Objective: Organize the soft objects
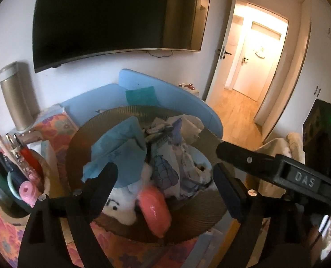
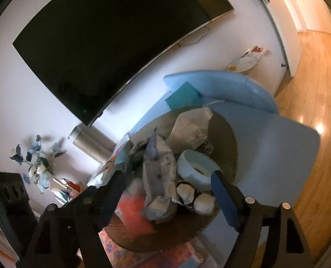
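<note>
Tongs [image 1: 163,174] and [image 2: 167,185] gape above basket [image 1: 125,114] of soft things.

Pink toy [image 2: 135,214] is blurred, partly behind the left claw finger.

This is a room in a home, likely a bedroom or living room. A large dark TV [image 1: 118,20] hangs on the white wall in the upper half of the frame. At right an open door [image 1: 259,53] leads to a hallway with wood floor [image 1: 239,109]. White cupboards [image 1: 323,51] fill the far right. A vase of flowers [image 2: 39,167] stands at lower left.
</note>
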Tool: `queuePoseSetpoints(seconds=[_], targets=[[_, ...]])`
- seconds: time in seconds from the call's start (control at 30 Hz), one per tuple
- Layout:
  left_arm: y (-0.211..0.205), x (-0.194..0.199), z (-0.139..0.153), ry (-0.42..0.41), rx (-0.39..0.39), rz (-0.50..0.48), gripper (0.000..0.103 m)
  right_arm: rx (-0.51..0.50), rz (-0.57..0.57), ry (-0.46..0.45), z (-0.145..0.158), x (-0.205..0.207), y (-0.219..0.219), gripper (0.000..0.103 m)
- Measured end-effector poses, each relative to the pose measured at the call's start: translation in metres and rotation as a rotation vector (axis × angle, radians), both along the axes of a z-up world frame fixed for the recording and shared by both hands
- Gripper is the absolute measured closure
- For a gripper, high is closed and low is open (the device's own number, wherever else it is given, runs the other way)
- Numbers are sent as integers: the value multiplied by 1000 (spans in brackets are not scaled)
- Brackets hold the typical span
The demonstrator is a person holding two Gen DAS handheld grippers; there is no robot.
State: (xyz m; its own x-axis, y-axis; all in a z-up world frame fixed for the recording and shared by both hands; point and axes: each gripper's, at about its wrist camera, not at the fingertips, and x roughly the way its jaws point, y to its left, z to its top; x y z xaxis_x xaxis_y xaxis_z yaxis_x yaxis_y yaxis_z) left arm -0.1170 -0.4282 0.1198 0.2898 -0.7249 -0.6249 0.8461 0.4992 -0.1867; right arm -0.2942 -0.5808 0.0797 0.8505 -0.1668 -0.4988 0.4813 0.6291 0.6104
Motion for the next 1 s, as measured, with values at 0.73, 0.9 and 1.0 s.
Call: queuePoseSetpoints(seconds=[0.73, 0.9, 1.0], targets=[[126, -14, 24, -18, -56, 81, 17, -128, 167, 70, 25, 20, 111, 25], [157, -11, 25, -16, -74, 125, 17, -158, 209, 91, 28, 30, 141, 25], [180, -7, 24, -16, -82, 164, 17, -181, 248, 101, 30, 38, 163, 25]])
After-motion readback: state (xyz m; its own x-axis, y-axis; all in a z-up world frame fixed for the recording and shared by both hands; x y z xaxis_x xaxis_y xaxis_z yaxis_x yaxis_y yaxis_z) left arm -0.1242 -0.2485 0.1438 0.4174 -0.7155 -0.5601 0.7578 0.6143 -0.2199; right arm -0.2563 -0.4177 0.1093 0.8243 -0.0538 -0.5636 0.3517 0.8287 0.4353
